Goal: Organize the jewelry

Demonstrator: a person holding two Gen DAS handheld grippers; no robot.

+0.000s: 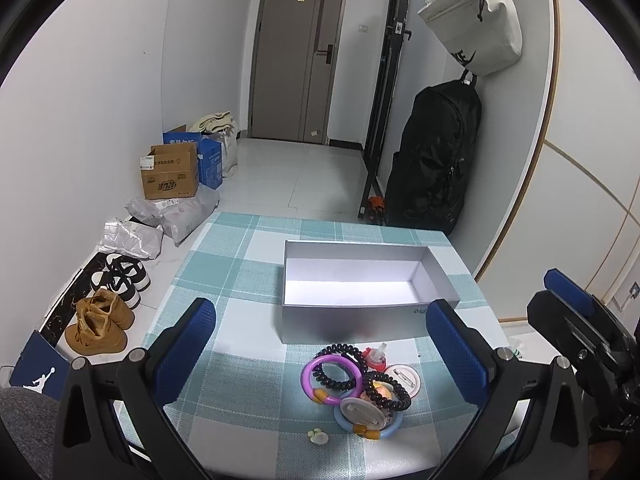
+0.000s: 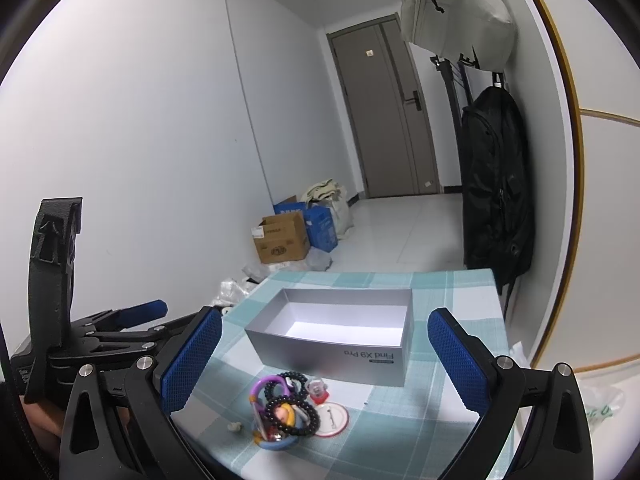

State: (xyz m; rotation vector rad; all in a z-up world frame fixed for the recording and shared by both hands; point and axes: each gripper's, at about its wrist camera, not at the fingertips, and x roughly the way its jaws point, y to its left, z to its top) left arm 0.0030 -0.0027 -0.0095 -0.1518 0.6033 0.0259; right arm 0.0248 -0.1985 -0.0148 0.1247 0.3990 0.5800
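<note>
A small heap of jewelry lies on the checked tablecloth in front of an open, empty silver box [image 1: 360, 276] [image 2: 332, 332]. The heap holds a purple ring [image 1: 308, 376] [image 2: 257, 390], black bead bracelets [image 1: 390, 394] [image 2: 294, 420], a blue ring [image 1: 386, 430], a white round badge [image 1: 402, 374] [image 2: 332, 416] and a small red charm [image 1: 374, 356] [image 2: 318, 388]. A tiny pale bead [image 1: 318, 436] [image 2: 235, 426] lies apart on the left. My left gripper [image 1: 320, 356] is open above the heap and empty. My right gripper [image 2: 324, 364] is open and empty, hovering over the heap.
The table [image 1: 240, 264] stands by a white wall. On the floor at the left are shoes [image 1: 100, 324], plastic parcels [image 1: 176, 216] and cardboard boxes [image 1: 170, 176]. A black backpack [image 1: 436, 160] and a grey bag [image 1: 476, 20] hang at the right.
</note>
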